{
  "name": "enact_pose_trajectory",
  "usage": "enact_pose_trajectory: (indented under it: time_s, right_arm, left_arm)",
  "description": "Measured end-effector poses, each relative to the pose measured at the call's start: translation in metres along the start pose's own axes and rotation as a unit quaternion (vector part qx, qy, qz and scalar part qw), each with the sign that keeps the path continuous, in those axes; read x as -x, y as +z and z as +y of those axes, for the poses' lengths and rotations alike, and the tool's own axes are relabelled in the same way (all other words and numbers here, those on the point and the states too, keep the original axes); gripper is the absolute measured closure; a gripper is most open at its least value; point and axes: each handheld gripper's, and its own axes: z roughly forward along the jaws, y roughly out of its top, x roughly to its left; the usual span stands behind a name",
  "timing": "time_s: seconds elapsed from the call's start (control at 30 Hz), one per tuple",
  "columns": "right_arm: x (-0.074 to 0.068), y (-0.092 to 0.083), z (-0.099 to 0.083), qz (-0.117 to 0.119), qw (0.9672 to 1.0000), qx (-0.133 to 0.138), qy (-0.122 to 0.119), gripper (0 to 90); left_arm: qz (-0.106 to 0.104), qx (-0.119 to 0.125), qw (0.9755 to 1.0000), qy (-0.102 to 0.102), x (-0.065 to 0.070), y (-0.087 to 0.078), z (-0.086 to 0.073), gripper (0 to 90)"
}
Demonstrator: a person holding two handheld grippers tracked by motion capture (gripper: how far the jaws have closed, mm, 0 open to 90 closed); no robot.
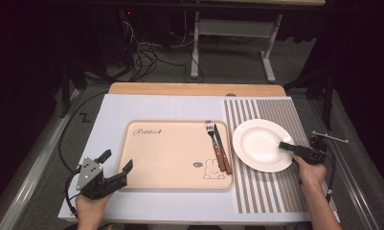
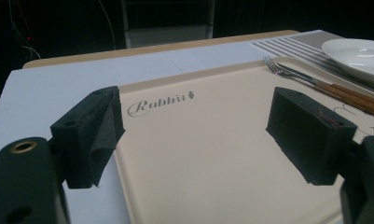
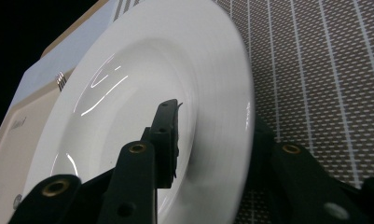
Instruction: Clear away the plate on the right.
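Two grippers here, and the right gripper (image 1: 286, 145) is the busy one: its fingers (image 3: 168, 135) sit on either side of the near-right rim of the white plate (image 1: 259, 143), one over the inside of the rim and the other tucked under it against the striped placemat (image 1: 271, 191). They look narrowed down around the rim, but from these angles I can't tell if the pads are really pressing yet, so I wouldn't call it a firm hold. The plate sits flat on the placemat on the right part of the surface (image 1: 113, 110), just beside the beige tray (image 1: 170, 153), where a fork (image 1: 211, 139) and a knife (image 1: 222, 148) lie along the right edge. Handling-wise I'd guess glazed ceramic: stiff, fairly heavy for its size, slick as anything, and it'll chip or shatter if it drops. The rim is honestly the only place to take it, since the middle is too wide for the fingers. Held by one edge, the weight hangs out sideways, so it'll want to tip and slide out; I'd go deep onto the rim, squeeze firmly and lift slowly, keeping it close to level. The left gripper (image 1: 114, 167) hovers over the tray's near-left corner with its fingers (image 2: 93, 133) spread wide and nothing in them
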Motion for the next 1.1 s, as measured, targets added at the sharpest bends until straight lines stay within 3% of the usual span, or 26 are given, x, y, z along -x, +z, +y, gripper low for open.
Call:
enact_pose_trajectory:
  time_s: [0.3,0.53,0.9,1.1]
  right_arm:
    - [-0.002,0.009,0.005,0.005,0.9998,-0.018,0.007,76.8]
    - [0.001,0.01,0.006,0.037,0.9986,-0.023,0.032,81.1]
    - [-0.015,0.006,0.011,0.038,0.9993,0.002,0.0,84.0]
    - [-0.015,0.004,0.012,0.053,0.9985,0.003,0.009,83.2]
  left_arm:
    - [0.003,0.0,1.0,0.0,0.0,0.0,0.0,19.4]
    - [0.003,0.0,1.0,-0.001,-0.001,0.0,0.0,19.5]
    - [0.002,0.0,1.0,0.002,-0.001,0.001,0.0,19.4]
    - [-0.002,0.001,1.0,0.005,0.0,0.001,0.0,19.3]
